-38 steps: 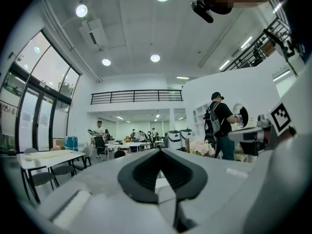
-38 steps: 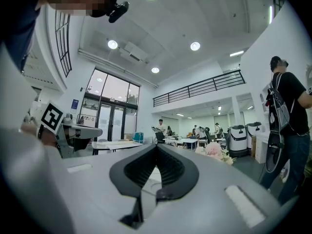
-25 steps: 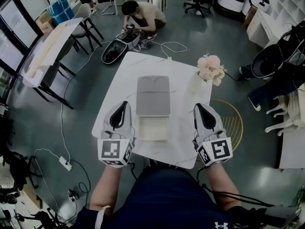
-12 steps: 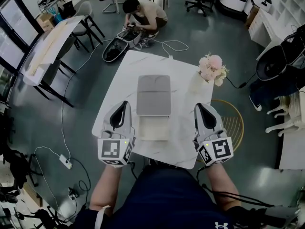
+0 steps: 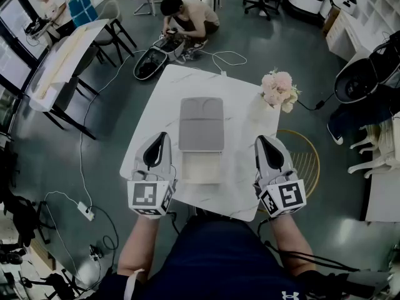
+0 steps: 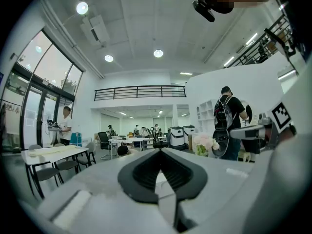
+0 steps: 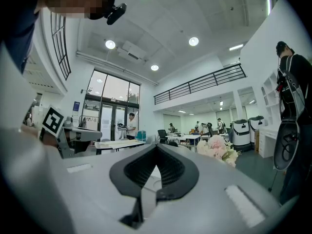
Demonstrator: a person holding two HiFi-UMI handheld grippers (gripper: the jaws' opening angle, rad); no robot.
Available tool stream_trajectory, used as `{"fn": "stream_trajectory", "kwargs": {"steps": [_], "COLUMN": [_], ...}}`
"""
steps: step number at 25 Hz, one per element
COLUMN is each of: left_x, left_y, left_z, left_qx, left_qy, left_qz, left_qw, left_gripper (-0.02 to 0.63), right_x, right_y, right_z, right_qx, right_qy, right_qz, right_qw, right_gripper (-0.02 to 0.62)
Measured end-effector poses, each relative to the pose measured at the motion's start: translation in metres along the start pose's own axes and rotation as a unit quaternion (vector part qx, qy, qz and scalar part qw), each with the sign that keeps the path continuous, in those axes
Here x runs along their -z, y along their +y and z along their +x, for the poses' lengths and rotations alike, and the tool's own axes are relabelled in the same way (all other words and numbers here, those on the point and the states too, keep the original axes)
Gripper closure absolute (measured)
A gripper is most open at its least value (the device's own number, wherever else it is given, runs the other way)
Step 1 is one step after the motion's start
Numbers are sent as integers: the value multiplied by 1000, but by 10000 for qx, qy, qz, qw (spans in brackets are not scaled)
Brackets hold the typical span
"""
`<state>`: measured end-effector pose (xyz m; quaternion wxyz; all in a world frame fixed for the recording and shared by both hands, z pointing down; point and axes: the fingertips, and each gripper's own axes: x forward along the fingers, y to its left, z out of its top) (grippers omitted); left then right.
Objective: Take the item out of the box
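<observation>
No word or number legible anywhere. Only black-and-white square code patterns on the cube of the left gripper and on that of the right gripper, each also visible from the other gripper's view; patterns, not letters. On the dark clothing at the bottom of the head view, a small white emblem, too small to read. Beside the glass doors in the right gripper view, a small blue sign, print illegible.
</observation>
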<state>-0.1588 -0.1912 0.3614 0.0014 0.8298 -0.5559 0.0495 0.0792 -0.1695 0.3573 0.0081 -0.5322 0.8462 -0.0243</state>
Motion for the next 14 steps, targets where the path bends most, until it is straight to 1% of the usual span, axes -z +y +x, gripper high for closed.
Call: {"fn": "stream_trajectory", "kwargs": {"steps": [14], "left_x": [6], "left_y": [7], "left_z": [4], "left_qx": [56], "left_qy": [60], "left_qz": [-25], "left_qw": [10000], "left_gripper": [604], "right_x": [6], "right_y": [5], "right_z": [8], "right_qx": [2], "right_qy": [79], "right_qz": [33], "right_qw": [10000], "right_gripper": [594]}}
